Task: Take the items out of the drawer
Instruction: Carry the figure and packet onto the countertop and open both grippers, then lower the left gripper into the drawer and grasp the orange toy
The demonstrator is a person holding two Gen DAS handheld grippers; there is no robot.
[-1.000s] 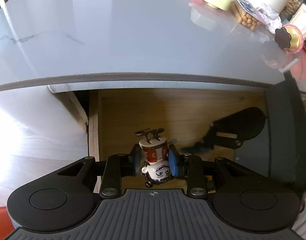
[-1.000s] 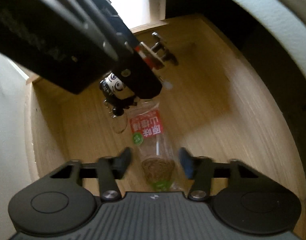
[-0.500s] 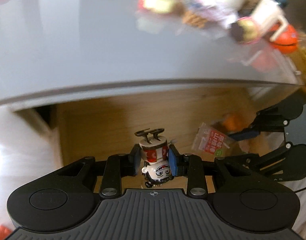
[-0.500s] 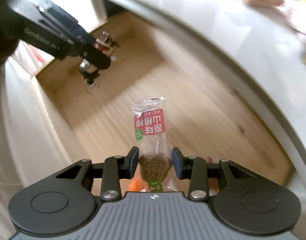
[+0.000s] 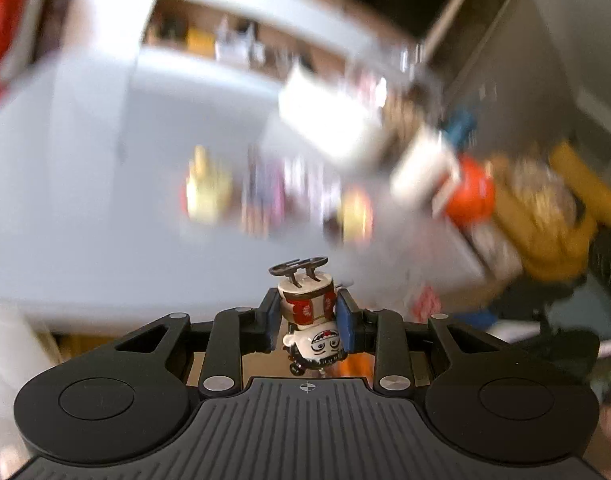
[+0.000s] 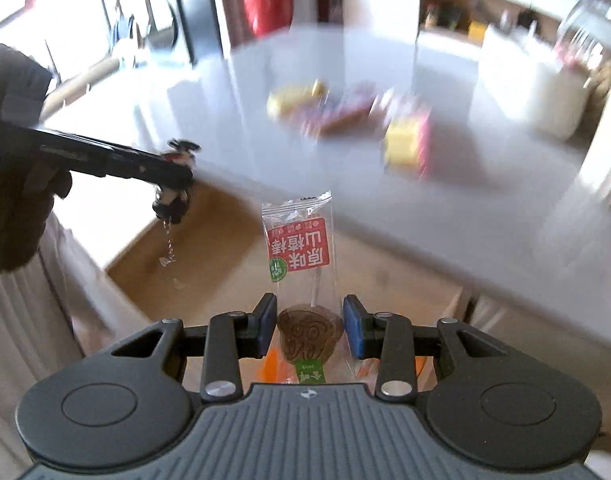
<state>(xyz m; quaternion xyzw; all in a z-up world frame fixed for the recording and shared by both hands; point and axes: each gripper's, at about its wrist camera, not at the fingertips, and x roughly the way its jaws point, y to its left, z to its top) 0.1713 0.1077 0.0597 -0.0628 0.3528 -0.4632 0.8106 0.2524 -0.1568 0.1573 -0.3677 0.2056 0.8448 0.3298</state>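
Two light items held lower centre: left gripper (image 5: 307, 320) clamped on small rigid painted toy figurine (image 5: 310, 322), chain dangling; right gripper (image 6: 309, 326) pinching clear crinkly, slippery lollipop wrapper (image 6: 301, 264) around hard brown disc, above open wooden drawer (image 6: 209, 248).

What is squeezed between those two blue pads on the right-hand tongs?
In the right wrist view, the right tongs pinch a clear-wrapped brown lollipop with a red label, above the open wooden drawer.

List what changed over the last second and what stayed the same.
Both grippers rose out of the drawer toward the tabletop. The right gripper closed on the snack packet and lifted it. The left gripper still clamps the figurine.
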